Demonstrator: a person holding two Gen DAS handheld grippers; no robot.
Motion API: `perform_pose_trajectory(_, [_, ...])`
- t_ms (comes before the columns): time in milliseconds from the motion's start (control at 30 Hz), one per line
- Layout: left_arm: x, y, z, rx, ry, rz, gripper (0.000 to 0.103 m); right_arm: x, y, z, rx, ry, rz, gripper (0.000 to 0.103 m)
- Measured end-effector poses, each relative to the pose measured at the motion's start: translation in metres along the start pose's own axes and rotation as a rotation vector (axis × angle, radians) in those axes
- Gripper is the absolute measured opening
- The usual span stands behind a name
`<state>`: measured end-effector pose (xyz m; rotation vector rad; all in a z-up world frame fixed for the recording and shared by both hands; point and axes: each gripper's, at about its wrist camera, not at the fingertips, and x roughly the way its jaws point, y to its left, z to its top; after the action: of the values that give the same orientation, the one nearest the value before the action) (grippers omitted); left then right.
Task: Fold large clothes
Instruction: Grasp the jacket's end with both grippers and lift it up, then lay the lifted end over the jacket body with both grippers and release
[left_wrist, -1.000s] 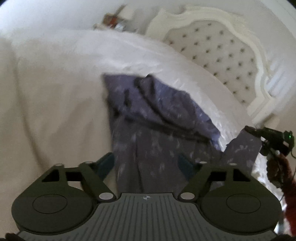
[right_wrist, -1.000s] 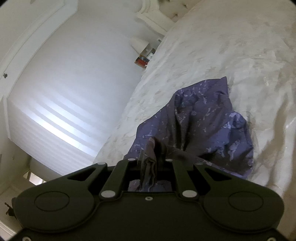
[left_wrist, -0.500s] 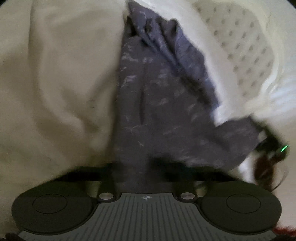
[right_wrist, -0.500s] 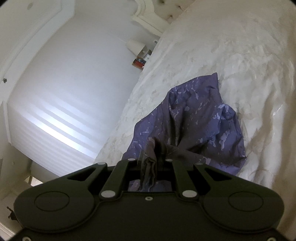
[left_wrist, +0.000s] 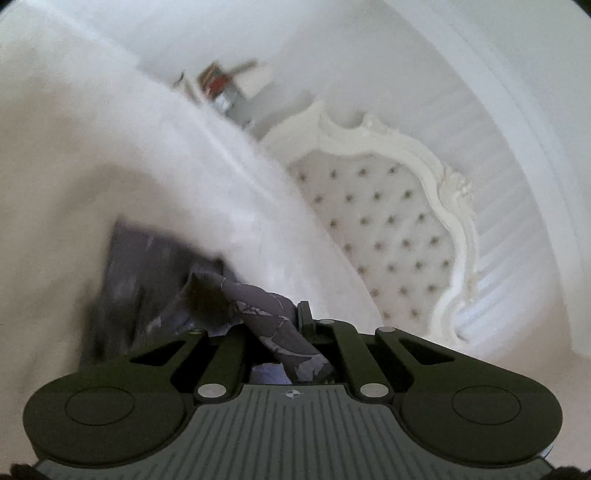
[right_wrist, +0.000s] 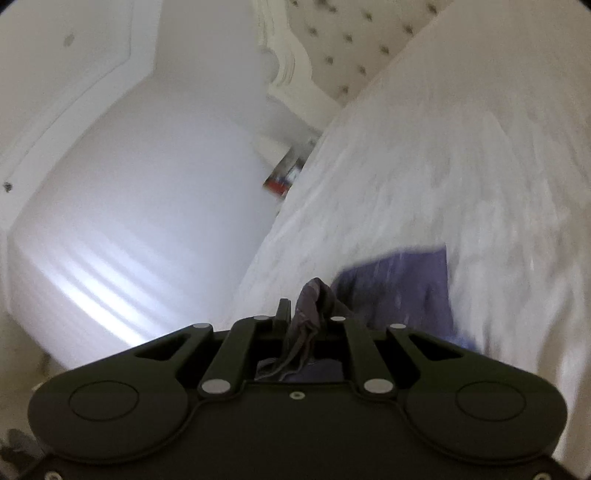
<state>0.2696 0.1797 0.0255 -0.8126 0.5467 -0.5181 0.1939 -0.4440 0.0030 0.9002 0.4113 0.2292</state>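
A purple patterned garment (left_wrist: 147, 280) lies on a white bed (left_wrist: 92, 155). My left gripper (left_wrist: 275, 317) is shut on a bunched edge of the garment, and the cloth trails down to the left onto the bed. In the right wrist view my right gripper (right_wrist: 310, 314) is shut on another bunched edge of the same garment (right_wrist: 399, 291), which hangs over the bed (right_wrist: 461, 166) beyond it. Both views are motion-blurred.
A white tufted headboard (left_wrist: 388, 229) with a carved frame stands at the bed's far end; it also shows in the right wrist view (right_wrist: 332, 40). A nightstand with small items (left_wrist: 221, 85) sits beside the bed. A white wall (right_wrist: 147, 184) lies left.
My left gripper has closed on the garment edge and lifted. Both grippers have swung upward, so much less of the garment shows in each view.
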Motion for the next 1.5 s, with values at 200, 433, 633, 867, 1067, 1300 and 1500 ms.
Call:
perform_pose_trajectory(200, [0.085,0.021,0.019,0.022,-0.009,0.114,0.006,0.074,-0.017,0.026,-0.032,-0.037,-0.112,0.016])
perform_pose_trajectory(433, [0.127,0.076,0.018,-0.05,0.067,0.268,0.009,0.157,-0.048,0.02,-0.079,0.057,-0.249,0.02])
perform_pose_trajectory(633, [0.116,0.112,0.016,-0.202,0.021,0.107,0.086,0.173,-0.065,0.011,-0.055,0.073,-0.202,0.061])
perform_pose_trajectory(867, [0.079,0.071,0.016,0.003,-0.052,0.17,0.103,0.146,-0.028,0.013,-0.244,-0.009,-0.196,0.092])
perform_pose_trajectory(1067, [0.098,0.008,-0.025,0.34,0.135,0.306,0.103,0.14,0.024,-0.027,-0.502,0.111,-0.223,0.092])
perform_pose_trajectory(1300, [0.126,-0.022,-0.088,0.642,0.285,0.342,0.103,0.168,0.056,-0.093,-0.724,0.29,-0.265,0.092])
perform_pose_trajectory(1500, [0.172,-0.002,-0.089,0.722,0.311,0.49,0.103,0.215,0.052,-0.104,-0.773,0.342,-0.371,0.098])
